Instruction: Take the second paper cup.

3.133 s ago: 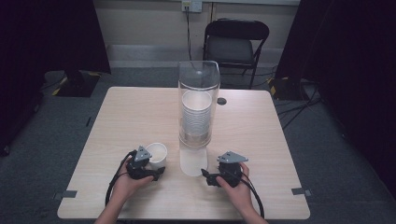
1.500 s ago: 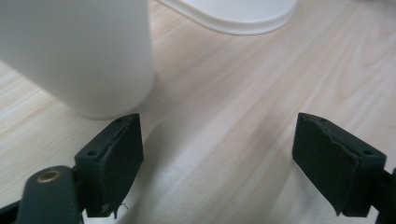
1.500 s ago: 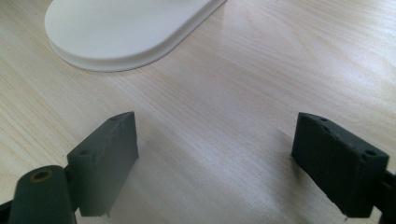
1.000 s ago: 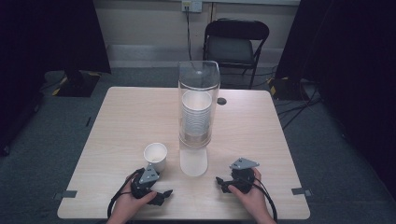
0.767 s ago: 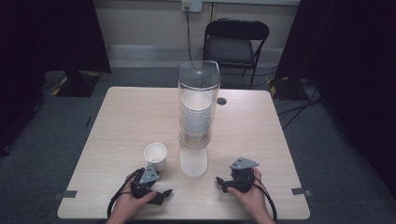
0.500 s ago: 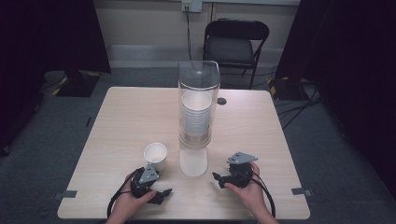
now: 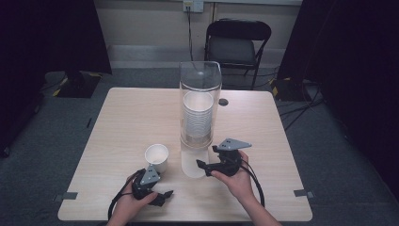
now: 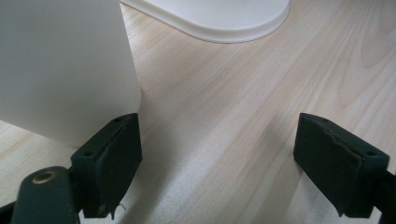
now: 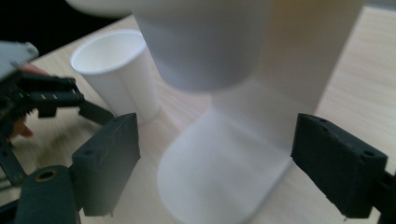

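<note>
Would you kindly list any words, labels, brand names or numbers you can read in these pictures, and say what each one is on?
None: no readable text appears in any view.
Paper cup: plain white, no print.
Cup dispenser: clear tube and white base, no label visible.
Left hand-held gripper and right hand-held gripper: black with grey plates, no markings legible.
Wall outlet: too small to show any lettering.

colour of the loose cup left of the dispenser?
White: the small white paper cup standing upright on the table, clearest in the right gripper view.
</note>
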Demonstrator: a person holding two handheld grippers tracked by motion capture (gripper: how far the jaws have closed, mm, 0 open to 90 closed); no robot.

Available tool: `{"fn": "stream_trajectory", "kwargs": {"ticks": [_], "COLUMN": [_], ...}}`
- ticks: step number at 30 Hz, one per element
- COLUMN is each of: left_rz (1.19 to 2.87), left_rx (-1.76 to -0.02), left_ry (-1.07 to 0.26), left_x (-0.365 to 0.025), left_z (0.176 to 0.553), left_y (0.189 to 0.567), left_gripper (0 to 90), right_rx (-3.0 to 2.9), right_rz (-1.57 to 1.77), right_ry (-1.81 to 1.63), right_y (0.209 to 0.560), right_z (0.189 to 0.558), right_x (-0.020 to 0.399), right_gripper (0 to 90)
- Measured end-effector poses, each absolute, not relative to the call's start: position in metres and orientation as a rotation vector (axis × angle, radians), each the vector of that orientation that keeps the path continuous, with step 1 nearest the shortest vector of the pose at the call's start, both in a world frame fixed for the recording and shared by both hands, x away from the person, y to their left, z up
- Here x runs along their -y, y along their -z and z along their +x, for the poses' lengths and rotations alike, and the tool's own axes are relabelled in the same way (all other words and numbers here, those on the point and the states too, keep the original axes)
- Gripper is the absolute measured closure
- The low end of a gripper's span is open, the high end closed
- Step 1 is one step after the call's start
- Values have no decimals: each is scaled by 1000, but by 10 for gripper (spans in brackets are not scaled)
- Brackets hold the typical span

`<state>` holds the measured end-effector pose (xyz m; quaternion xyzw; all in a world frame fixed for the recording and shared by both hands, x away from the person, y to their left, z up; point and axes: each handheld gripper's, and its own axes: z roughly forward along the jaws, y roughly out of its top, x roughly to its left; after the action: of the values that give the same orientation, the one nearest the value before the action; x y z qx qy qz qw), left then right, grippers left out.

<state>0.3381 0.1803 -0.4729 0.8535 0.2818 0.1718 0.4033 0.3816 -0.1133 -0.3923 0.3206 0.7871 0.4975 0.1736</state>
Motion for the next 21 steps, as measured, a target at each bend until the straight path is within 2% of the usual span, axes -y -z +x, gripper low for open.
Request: {"fn": "stream_trajectory", "kwargs": {"ticks": [9, 14, 21], "left_rz": [2163, 2162, 2159], "left_rx": [-707, -711, -715], "left_ry": [-437, -432, -435], "left_x": [-181, -180, -180], "left_z": [338, 338, 338], "left_y": [473, 473, 473], "left_gripper": [149, 149, 148], "right_rx": [-2170, -2112, -2079], "right_rz": [880, 866, 797], "right_ry": [-1508, -1523, -1526], "right_y": [386, 381, 391], "right_z": [393, 394, 393], "right_x": [93, 89, 91], "right_gripper": [233, 338, 364]}}
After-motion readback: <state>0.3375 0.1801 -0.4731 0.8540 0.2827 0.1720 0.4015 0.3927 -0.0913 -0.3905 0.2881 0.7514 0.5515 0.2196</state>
